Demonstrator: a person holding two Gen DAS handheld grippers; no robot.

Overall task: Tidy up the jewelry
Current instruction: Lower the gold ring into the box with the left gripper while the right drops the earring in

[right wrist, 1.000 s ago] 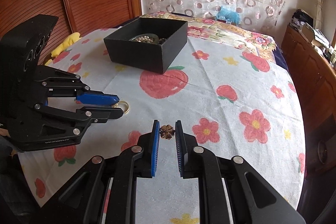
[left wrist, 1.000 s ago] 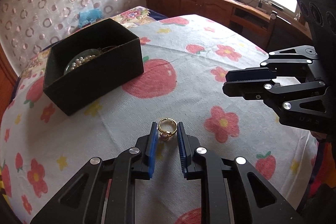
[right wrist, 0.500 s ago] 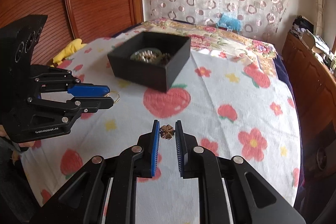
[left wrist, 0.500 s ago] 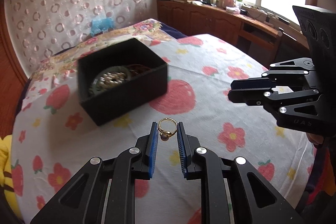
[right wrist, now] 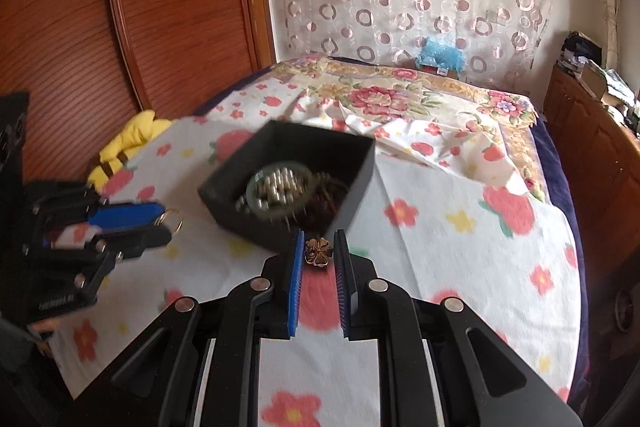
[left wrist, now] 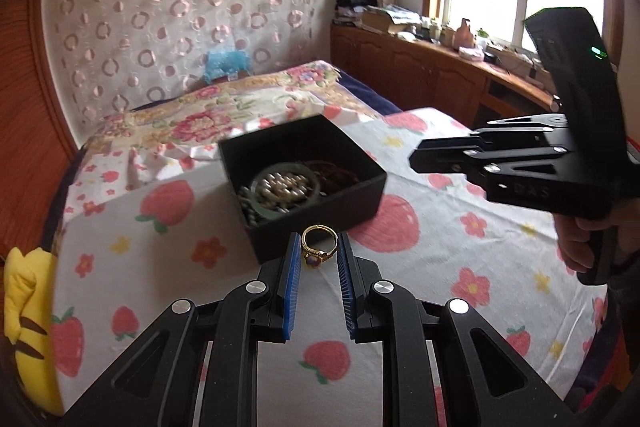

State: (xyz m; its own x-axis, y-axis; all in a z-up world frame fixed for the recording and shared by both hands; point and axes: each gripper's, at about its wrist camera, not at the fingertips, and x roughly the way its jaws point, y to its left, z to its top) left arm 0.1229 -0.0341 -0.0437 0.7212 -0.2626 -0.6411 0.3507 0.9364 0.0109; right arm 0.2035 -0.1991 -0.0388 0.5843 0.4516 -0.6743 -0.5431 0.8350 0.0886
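A gold ring [left wrist: 318,246] with a purple stone is pinched between the blue pads of my left gripper [left wrist: 319,247], held above the bed just in front of the black box [left wrist: 316,215]. My right gripper [right wrist: 317,251] is shut on a small gold four-leaf clover piece [right wrist: 317,251], also near the box [right wrist: 352,195]. The open box holds a green bangle [left wrist: 286,191], pearl beads [left wrist: 282,183] and dark red beads. In the left wrist view the right gripper [left wrist: 416,157] hangs to the box's right. In the right wrist view the left gripper [right wrist: 164,225] with the ring [right wrist: 173,218] is at the left.
A strawberry and flower sheet [left wrist: 440,247] covers the bed. A yellow plush toy [left wrist: 24,315] lies at its left edge. Wooden cabinets [left wrist: 420,75] with clutter run under the window at the right. A wooden panel [right wrist: 160,7] and a curtain stand behind the bed.
Both grippers rose and moved toward the black box, each keeping its piece. The box now sits nearer the centre of both views and looks closer.
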